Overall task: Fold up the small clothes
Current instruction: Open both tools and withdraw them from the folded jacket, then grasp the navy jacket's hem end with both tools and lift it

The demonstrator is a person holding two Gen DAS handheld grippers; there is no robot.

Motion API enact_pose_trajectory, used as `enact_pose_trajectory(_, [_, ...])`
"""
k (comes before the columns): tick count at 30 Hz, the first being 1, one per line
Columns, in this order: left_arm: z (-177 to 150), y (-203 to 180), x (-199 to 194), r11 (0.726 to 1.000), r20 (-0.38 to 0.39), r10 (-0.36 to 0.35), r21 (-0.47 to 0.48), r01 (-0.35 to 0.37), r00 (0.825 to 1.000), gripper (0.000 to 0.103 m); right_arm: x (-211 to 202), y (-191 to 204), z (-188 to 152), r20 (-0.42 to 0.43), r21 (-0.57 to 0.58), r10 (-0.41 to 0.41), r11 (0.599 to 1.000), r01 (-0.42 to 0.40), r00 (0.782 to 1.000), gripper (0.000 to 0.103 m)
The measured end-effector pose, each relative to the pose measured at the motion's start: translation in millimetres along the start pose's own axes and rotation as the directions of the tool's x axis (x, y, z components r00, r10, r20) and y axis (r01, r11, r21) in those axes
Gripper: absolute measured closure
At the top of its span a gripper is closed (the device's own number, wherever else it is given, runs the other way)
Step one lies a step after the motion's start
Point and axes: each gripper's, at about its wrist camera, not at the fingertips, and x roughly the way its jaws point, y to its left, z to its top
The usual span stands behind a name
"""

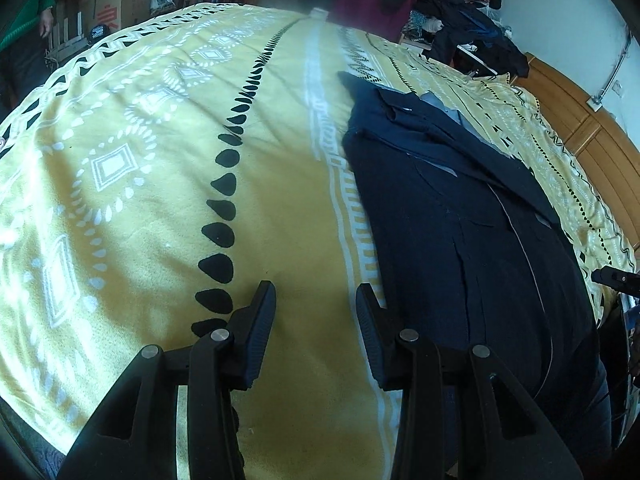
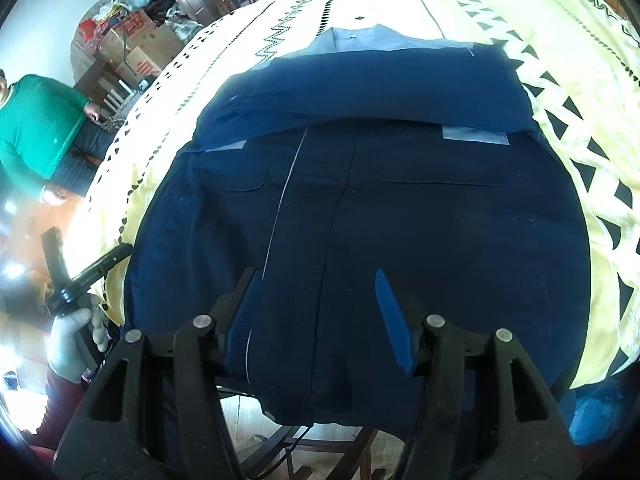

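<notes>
**One jacket, part folded, both claws empty**

Our left claw (image 1: 316, 332) hovers wide over the yellow patterned bedspread (image 1: 160, 200), gripping nothing. Just right of it lies the one dark navy cloth jacket (image 2: 360, 200), top edge already turned down. Our right claw (image 2: 316, 316) gapes wide above its hem; next we likely pinch that hem and carry it upward.

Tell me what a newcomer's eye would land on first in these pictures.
First, the dark navy blue cloth jacket with pale blue trim, spread flat and hanging over the near edge of the bed. Next, the yellow bedspread with black teardrop and white diamond patterns, filling the left view. Both tools are open: the left tool over bare bedspread beside the jacket, the right tool over its lower part.
</notes>
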Motion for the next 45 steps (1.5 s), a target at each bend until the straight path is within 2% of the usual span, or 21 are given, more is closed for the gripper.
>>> enact_pose_trajectory(18, [3.1, 0.7, 2.2, 1.0, -0.001, -0.011, -0.004, 0.011, 1.0, 0.059, 6.4, 3.6, 2.0, -0.019, -0.004, 0.003, 1.0, -0.003, 1.0, 0.045])
enact_pose_trajectory(30, [9.5, -4.9, 7.6, 1.0, -0.012, -0.017, 0.002, 0.017, 1.0, 0.057, 6.7, -13.2, -1.0, -0.022, 0.041, -0.009, 0.999, 0.01, 1.0, 0.045])
enact_pose_trajectory(41, [9.6, -3.2, 12.4, 1.0, -0.014, -0.025, 0.008, 0.025, 1.0, 0.055, 19.3, -7.4, 0.1, -0.046, 0.023, 0.006, 1.0, -0.005, 0.999, 0.045])
enact_pose_trajectory(45, [10.2, -3.2, 7.3, 1.0, -0.008, -0.027, 0.006, 0.027, 1.0, 0.058, 11.0, -7.7, -2.9, -0.035, 0.004, 0.021, 1.0, -0.02, 0.999, 0.045])
